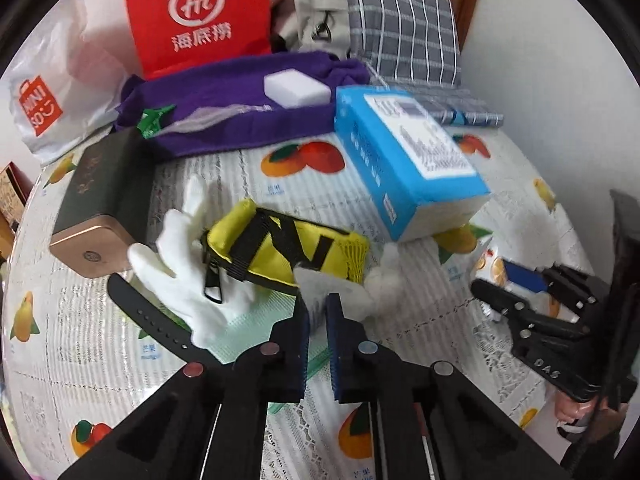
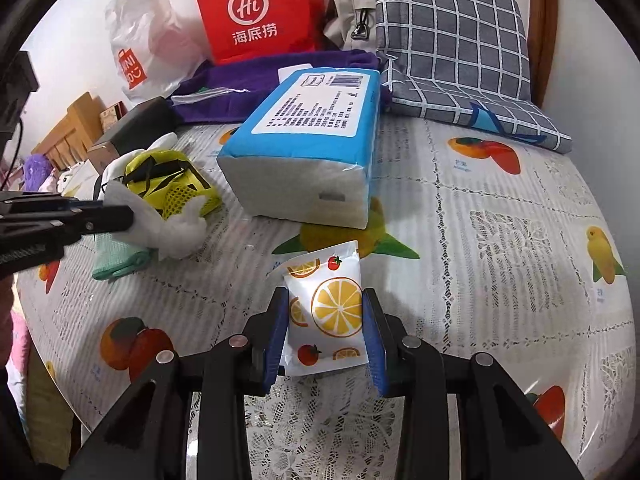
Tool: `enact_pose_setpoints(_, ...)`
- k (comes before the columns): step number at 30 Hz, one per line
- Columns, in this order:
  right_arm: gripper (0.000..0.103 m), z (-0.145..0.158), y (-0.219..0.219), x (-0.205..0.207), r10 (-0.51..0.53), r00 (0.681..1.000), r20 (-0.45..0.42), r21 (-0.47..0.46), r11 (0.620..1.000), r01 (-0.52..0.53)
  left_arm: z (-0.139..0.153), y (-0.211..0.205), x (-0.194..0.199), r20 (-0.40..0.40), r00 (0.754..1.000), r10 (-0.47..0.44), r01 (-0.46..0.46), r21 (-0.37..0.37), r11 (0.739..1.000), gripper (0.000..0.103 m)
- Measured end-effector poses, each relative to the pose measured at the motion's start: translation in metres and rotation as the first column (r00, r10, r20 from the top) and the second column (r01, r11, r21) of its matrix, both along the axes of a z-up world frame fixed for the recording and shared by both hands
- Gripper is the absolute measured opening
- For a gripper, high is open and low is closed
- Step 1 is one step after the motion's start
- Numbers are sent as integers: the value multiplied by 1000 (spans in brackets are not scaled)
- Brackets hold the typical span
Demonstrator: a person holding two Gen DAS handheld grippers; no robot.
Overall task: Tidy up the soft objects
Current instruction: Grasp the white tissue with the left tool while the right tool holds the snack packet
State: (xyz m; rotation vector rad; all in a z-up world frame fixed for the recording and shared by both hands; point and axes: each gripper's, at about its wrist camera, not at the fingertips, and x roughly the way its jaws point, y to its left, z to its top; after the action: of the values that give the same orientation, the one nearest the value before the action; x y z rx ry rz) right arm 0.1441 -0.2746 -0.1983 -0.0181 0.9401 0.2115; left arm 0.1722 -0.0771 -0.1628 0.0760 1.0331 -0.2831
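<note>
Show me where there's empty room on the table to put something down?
Bare cloth lies right of the tissue pack, below the checked bag. Crowded: the left, around the yellow pouch and white gloves.

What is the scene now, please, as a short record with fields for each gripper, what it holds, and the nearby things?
left gripper: shut on white glove
right gripper: shut on small fruit-print packet
second glove: lies flat, partly under yellow pouch
blue tissue pack: on the table, behind the packet
surface: fruit-print tablecloth
</note>
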Motion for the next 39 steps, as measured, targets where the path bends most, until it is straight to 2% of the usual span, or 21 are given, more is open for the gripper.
enact_pose_setpoints(6,36,13,3,-5,-3,1000,16,-7,1000,3,18,20,-9,49,998,34,-32,-27,999,7)
enact_pose_setpoints(16,36,53,20,-13,17,996,83,-17,1000,-15,45,53,-20,110,989,102,-93,-80,992,7)
enact_pose_setpoints(26,36,87,26,-2,1,991,131,-15,1000,1,70,78,-22,151,978,145,-130,-105,986,7)
enact_pose_setpoints(29,36,89,31,0,11,991,134,-20,1000,-8,66,80,-20,133,982,136,-123,-100,987,7)
enact_pose_setpoints(32,36,83,33,0,14,992,122,-20,1000,-12,50,74,-19,79,992,99,-91,-91,992,7)
enact_pose_setpoints(34,36,78,34,-1,16,994,109,-19,1000,-14,39,68,-21,47,996,80,-76,-84,994,12)
enact_pose_setpoints(36,36,70,35,-3,17,995,97,-19,1000,-15,28,59,-23,28,998,54,-52,-69,996,24)
enact_pose_setpoints(39,36,62,36,-4,19,997,80,-18,1000,-18,9,43,-22,-6,1000,27,-27,-56,998,26)
